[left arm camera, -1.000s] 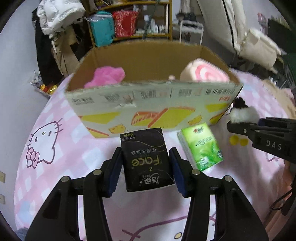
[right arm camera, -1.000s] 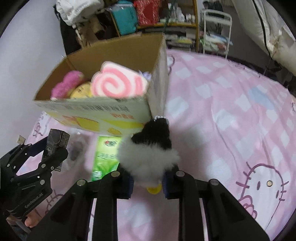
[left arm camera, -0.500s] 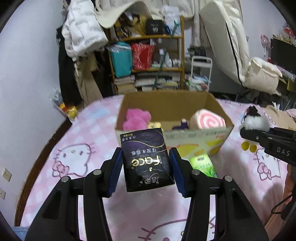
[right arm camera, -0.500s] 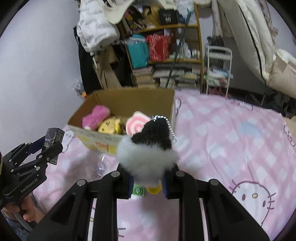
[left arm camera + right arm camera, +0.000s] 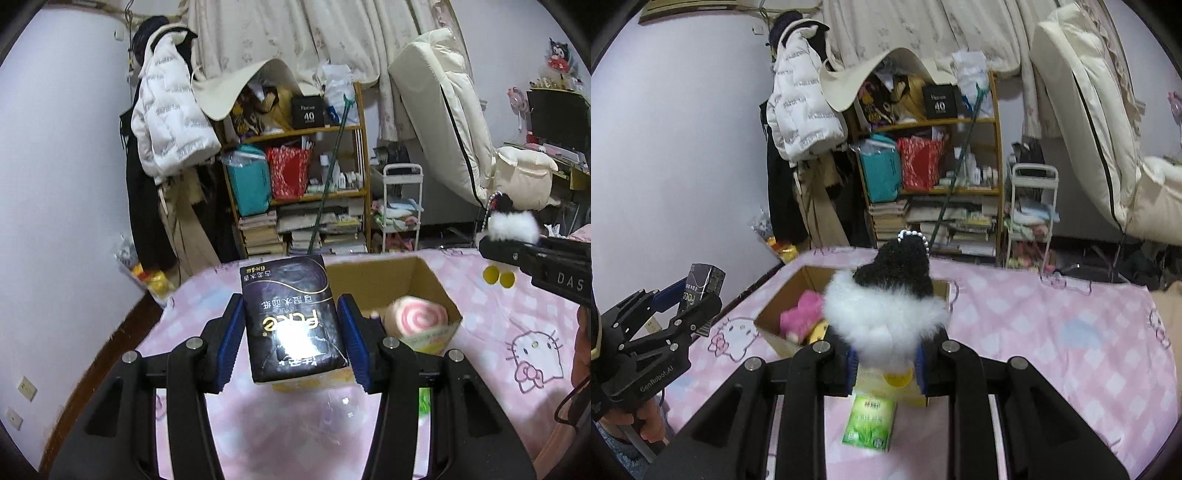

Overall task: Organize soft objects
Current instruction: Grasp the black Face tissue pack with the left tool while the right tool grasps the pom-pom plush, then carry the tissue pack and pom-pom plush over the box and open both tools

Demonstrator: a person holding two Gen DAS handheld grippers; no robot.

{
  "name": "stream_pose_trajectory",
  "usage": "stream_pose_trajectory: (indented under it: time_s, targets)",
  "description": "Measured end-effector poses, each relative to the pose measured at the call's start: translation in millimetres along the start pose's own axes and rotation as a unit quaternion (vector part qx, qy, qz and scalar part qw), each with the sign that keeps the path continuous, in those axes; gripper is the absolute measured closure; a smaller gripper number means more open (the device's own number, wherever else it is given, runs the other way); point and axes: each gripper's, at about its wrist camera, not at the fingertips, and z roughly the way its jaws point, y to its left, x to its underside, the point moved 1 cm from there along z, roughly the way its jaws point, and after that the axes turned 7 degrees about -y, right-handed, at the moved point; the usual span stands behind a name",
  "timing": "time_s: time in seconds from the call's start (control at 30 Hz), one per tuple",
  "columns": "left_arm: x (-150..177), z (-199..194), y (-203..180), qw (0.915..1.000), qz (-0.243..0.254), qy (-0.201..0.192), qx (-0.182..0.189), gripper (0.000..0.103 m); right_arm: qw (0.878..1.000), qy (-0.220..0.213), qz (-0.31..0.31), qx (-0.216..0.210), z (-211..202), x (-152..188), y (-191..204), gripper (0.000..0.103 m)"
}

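A black tissue pack is pinched between the blue pads of the left claw and is held in the air above the near side of an open cardboard box. The pack is seen from the right wrist view too, clamped in the same claw well to the left of the box.

A black-and-white fluffy plush toy is gripped by the right claw, with its white fur bulging over the pads and a beaded chain at its black top. Its yellow feet are seen hanging below the pads. In the left wrist view the same toy is seen held up at the tip of the right claw, to the right of the box.

The box is set on a bed covered with a pink checked cat-print sheet. A pink-and-white swirl roll plush is lodged in the box's right part. A pink plush is lying at the left side, with a yellow soft object just beside it; what that object is cannot be told.

A green tissue pack is left lying on the sheet outside the box, close to its near wall.
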Motion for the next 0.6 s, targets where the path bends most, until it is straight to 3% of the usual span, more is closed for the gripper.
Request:
stream_pose_trajectory:
  time_s: [0.33, 0.6]
  targets:
    - [-46, 18, -2, 0.9985, 0.027, -0.048, -0.004, 0.053, 0.999, -0.029, -0.033, -0.007, 20, -42, 5, 0.078]
    - [-40, 35, -6, 0.9978, 0.016, -0.061, -0.019, 0.053, 0.997, -0.072, -0.037, -0.009, 28, -45, 7, 0.078]
